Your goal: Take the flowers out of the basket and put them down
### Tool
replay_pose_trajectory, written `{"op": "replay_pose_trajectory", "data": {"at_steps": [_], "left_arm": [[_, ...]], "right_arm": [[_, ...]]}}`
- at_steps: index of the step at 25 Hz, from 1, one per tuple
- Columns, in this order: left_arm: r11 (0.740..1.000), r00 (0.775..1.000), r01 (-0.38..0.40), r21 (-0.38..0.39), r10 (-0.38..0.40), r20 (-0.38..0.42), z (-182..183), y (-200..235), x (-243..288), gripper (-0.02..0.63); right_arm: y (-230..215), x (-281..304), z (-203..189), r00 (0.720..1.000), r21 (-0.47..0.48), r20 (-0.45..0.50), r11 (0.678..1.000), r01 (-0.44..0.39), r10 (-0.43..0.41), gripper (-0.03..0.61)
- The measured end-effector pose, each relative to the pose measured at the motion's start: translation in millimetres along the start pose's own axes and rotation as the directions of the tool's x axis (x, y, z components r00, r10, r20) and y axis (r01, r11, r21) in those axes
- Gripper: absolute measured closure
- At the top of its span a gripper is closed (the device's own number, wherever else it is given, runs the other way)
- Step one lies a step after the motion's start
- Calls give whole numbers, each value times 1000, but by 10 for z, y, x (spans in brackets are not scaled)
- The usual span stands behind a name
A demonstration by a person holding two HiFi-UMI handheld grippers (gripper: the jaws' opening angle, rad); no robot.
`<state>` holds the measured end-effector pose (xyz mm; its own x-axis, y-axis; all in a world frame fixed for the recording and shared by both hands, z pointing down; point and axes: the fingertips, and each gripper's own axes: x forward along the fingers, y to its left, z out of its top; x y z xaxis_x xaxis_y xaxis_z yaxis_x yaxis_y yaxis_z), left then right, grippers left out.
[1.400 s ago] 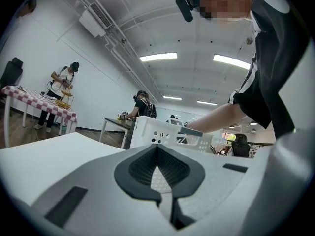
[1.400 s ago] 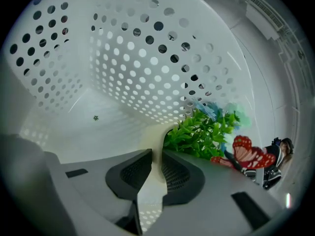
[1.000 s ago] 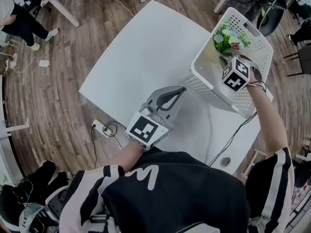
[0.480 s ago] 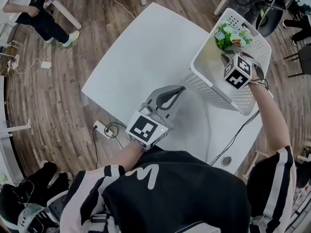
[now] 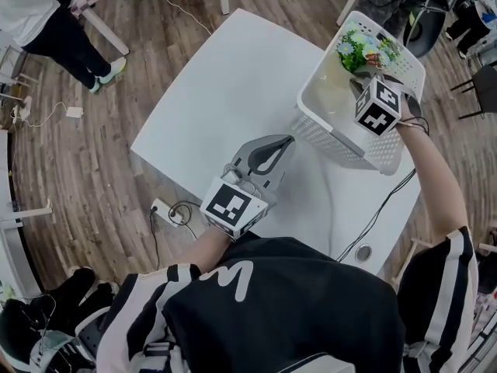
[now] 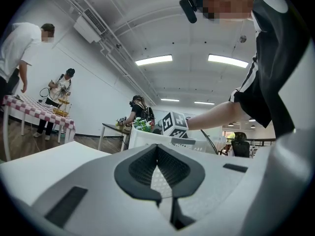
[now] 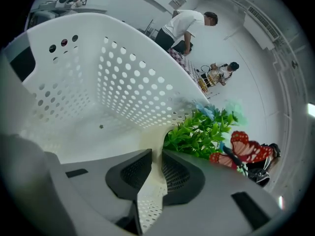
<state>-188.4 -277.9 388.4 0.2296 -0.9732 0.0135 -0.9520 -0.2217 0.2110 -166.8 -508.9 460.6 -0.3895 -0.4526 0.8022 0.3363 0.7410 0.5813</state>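
1. We see a white table (image 5: 233,92) on a wooden floor, with a white perforated laundry basket (image 5: 326,138) standing at its far right corner.
2. The flowers (image 5: 363,51), a bunch of green leaves with pale blue and white blooms, are inside the basket at its far end.
3. The right gripper (image 5: 363,90) reaches down into the basket from the near side, its marker cube (image 5: 378,106) level with the rim.
4. In the right gripper view, the right gripper (image 7: 156,156) has its claw a narrow slit apart and it pinches nothing.
5. The flowers (image 7: 204,132) are just beyond the claw's tips and a little to the right, not touching them as far as we can tell.
6. A red butterfly ornament (image 7: 246,149) sticks out of the bunch on its right side.
7. A cream shape shows under the leaves, and we cannot tell whether it is a pot or the basket floor.
8. The left gripper (image 5: 286,141) is low over the table's near edge, well apart from the flowers and pointing towards the basket.
9. In the left gripper view, the left gripper (image 6: 157,149) has its claw pressed together at the tips and empty, with the basket's wall (image 6: 147,137) beyond it.
10. A power strip (image 5: 165,207) lies on the floor by the table's near left edge.
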Motion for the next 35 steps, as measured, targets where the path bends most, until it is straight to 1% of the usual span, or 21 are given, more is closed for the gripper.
{"op": "replay_pose_trajectory", "data": {"at_steps": [11,17,21,27,35], "left_arm": [[1000,1000,4,20,-5,6,67,-91,-35,609],[999,1000,9,34,-9,18,95,-162,-65,609],[999,1000,16,50,-17,23,108,-199,-76,609],[999,999,13,52,-15,32,105,-295,-138,609],[997,999,15,69,-19,46,38,-513,-189,609]], "right_arm": [[-117,-270,73,999,-22,22,999,36,-36,506],[-76,-418,117,998,-48,32,998,51,-50,505],[-60,-528,161,997,-51,48,997,64,-61,505],[-41,-716,198,995,-54,67,995,84,-81,505],[129,-910,152,990,-67,92,991,113,-107,506]]}}
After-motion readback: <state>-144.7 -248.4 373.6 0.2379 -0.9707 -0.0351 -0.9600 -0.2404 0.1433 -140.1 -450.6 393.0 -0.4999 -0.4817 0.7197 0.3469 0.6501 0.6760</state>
